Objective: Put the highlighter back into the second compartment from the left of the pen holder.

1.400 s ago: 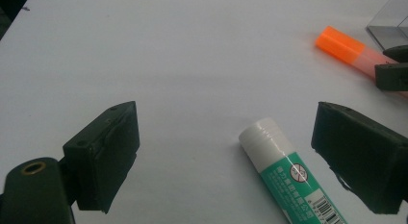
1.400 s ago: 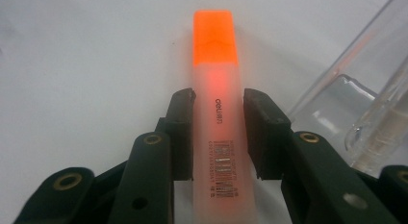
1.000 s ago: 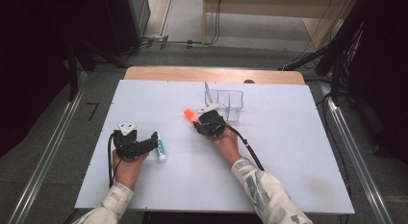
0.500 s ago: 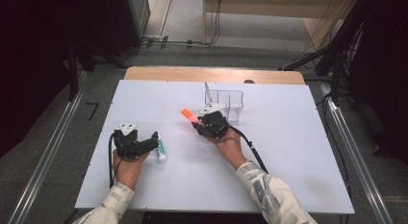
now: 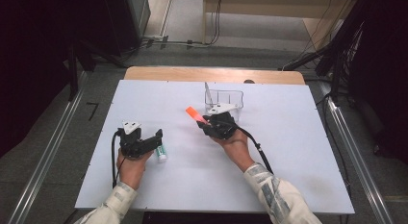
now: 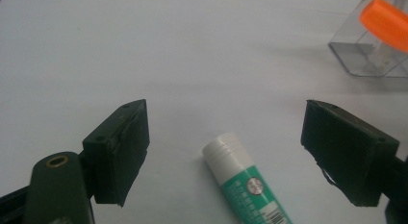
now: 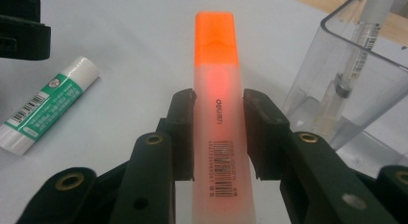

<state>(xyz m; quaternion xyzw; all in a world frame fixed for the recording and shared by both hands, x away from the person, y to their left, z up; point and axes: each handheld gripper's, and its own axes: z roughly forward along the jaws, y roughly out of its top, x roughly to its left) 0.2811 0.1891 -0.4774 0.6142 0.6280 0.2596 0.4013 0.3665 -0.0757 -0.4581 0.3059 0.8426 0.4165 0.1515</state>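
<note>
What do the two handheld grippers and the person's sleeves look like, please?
Both the left gripper and the right gripper are black, with blocky two-jaw fronts, brass-ringed screw holes, a grey triangular plate on top and a trailing black cable. The sleeves are pale and patterned.

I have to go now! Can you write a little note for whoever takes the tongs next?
Right tongs: shut on the highlighter, held above the table beside the clear box.
Left tongs: open, have just been closing a little; the glue stick lies on the table between the jaws, not touched.
Box: one pen stands inside.
Done: highlighter picked up.
Left, probably: put the highlighter in the box, then grab the glue stick and put it in too.
</note>
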